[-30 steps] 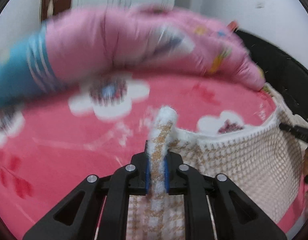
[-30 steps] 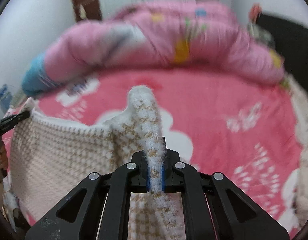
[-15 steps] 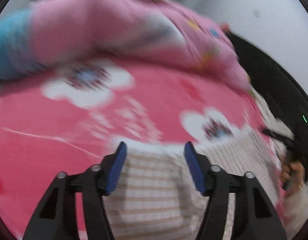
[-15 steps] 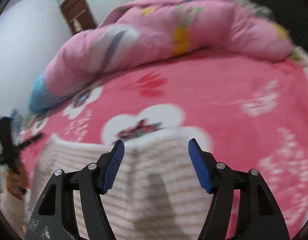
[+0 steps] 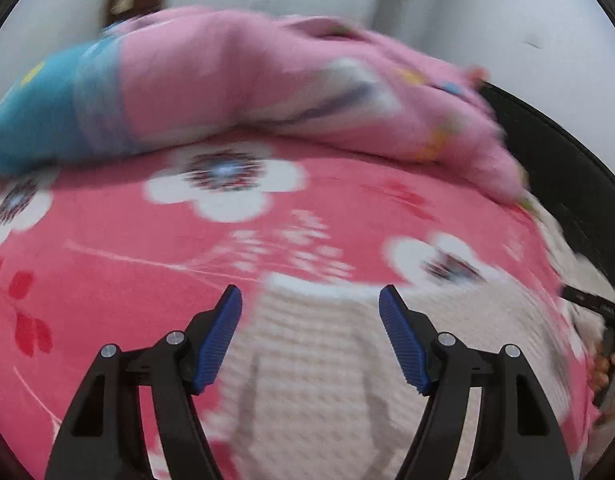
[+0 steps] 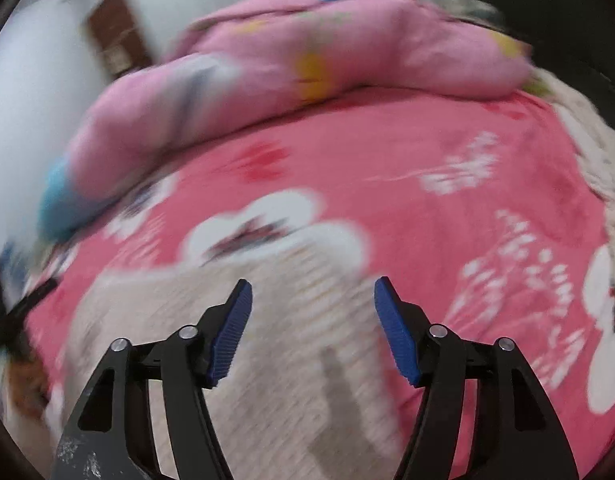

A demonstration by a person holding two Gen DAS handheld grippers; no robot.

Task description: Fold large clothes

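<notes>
A cream and tan checked knit garment lies flat on the pink floral bedspread. In the left wrist view my left gripper is open and empty, its blue pads spread over the garment's far edge. In the right wrist view the same garment lies under my right gripper, which is open and empty too. The other gripper shows as a dark shape at the right edge of the left wrist view and at the left edge of the right wrist view.
A rolled pink quilt with a blue end lies across the far side of the bed, also in the right wrist view. A dark headboard or chair stands at the right. A cream blanket lies at the bed's right edge.
Both grippers were shut on raised folds of the garment's edge a second ago. They opened and let go, and the garment now lies flat on the bed.
</notes>
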